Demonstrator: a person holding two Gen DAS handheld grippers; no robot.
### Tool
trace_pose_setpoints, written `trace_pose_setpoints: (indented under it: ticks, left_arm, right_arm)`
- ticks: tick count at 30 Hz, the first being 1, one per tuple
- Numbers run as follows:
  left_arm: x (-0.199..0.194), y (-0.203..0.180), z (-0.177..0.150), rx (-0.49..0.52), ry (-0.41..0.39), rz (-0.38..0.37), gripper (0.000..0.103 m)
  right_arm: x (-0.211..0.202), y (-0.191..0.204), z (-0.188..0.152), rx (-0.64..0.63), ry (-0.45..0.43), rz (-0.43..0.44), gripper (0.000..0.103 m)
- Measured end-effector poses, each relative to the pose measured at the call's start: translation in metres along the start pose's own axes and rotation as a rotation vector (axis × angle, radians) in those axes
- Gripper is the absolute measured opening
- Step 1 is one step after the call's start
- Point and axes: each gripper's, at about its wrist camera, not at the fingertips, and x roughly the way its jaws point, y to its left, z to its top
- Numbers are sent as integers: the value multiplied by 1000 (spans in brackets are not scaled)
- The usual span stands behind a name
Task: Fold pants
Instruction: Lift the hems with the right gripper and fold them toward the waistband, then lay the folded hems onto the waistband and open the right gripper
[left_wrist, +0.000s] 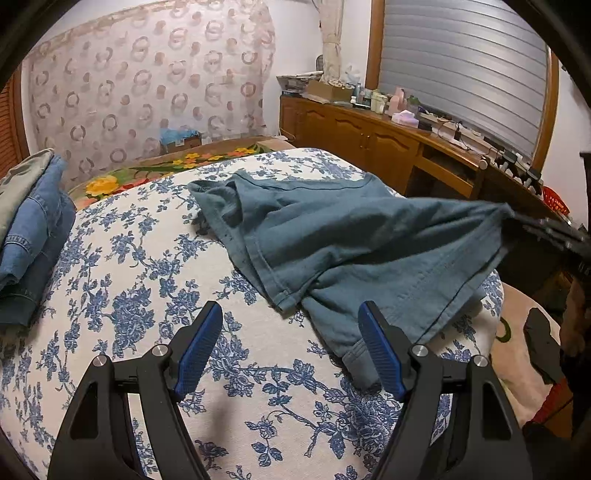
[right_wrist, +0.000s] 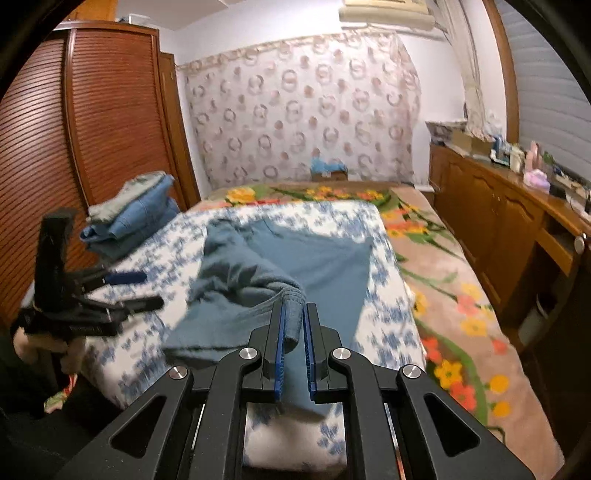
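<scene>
The teal pants lie crumpled across the blue-flowered white cover of the bed, partly spread flat toward the far end and bunched nearer the camera. The right hand-held gripper has its blue pads pressed together on a gathered edge of the pants, lifting that part off the cover so the cloth stretches up from the bed; in the left wrist view this same gripper shows at the right edge with the fabric drawn taut toward it. The left hand-held gripper is spread wide with nothing between its fingers, hovering above the cover; its right pad is just beside a hem of the pants, and whether it touches the cloth cannot be told. A stack of folded denim clothes sits at the bed's left side, near the wooden wardrobe, well apart from the pants
</scene>
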Motion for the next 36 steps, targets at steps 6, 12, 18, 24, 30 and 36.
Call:
trace_pose_setpoints:
  ticks: [6, 12, 18, 24, 30, 36]
  left_arm:
    - [4, -3, -1, 1, 10, -1, 77]
    - [5, -2, -2, -9, 11, 2, 77]
    - [5, 5, -6, -17, 11, 6, 77]
    - [2, 15, -7, -36, 5, 19, 77]
    - [-3, 23, -6, -55, -7, 36, 77]
    - [-7, 32, -4, -63, -18, 58, 77]
  right_arm:
    - [21, -7, -19, 42, 103, -28, 9]
    - [32, -11, -21, 76, 152, -30, 10]
    - [30, -17, -16, 77, 146, -37, 14]
    - [20, -22, -22, 83, 104, -47, 30]
    - [23, -16, -11, 64, 62, -14, 30]
    - [46, 5, 3, 8, 49, 50, 30]
